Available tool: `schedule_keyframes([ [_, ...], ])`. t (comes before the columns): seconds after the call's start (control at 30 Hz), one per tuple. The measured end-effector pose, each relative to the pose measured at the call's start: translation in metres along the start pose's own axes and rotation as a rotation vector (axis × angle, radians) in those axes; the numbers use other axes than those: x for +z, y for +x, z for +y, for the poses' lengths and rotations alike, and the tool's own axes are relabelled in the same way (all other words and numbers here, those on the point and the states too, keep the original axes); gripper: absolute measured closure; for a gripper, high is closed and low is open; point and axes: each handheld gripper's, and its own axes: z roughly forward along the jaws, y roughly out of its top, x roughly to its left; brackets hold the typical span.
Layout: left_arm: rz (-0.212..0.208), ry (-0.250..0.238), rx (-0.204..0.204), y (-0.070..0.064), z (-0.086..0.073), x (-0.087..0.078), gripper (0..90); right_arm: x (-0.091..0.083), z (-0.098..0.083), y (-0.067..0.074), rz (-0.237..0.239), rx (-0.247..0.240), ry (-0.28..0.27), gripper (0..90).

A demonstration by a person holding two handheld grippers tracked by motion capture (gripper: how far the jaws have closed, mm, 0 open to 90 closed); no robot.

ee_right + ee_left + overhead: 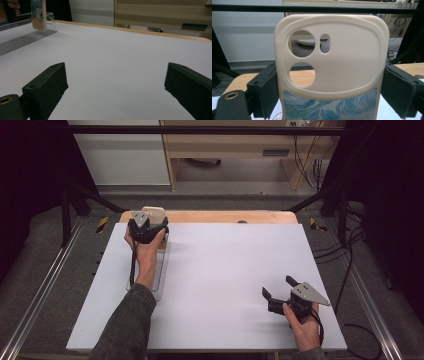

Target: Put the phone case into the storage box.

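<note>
A cream phone case (pixel 352 57) with round camera cut-outs and a blue swirl print low on its back stands upright between the jaws of my left gripper (pixel 330 83), which is shut on its two side edges. From above, this gripper (pixel 149 223) is at the table's far left with the case (pixel 154 213) sticking up past it. In the right gripper view the case (pixel 38 15) hangs just over a clear acrylic rack (pixel 27 37). My right gripper (pixel 277 286) rests open near the front right, and nothing lies between its jaws (pixel 116 85).
The clear acrylic rack (pixel 163 267) lies along the left side of the white board (pixel 225 270), under my left forearm. A wooden table edge (pixel 225 216) shows behind the board. Black frame bars and cables surround the table.
</note>
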Motion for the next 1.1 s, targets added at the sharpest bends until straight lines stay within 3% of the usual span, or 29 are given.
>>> schedule_keyframes([
  [1.1,-0.001,0.044,-0.014,0.0022,-0.0075,0.0054,11.1,0.0007,-0.0004,-0.0002,0.004,0.000,0.003,4.4],
])
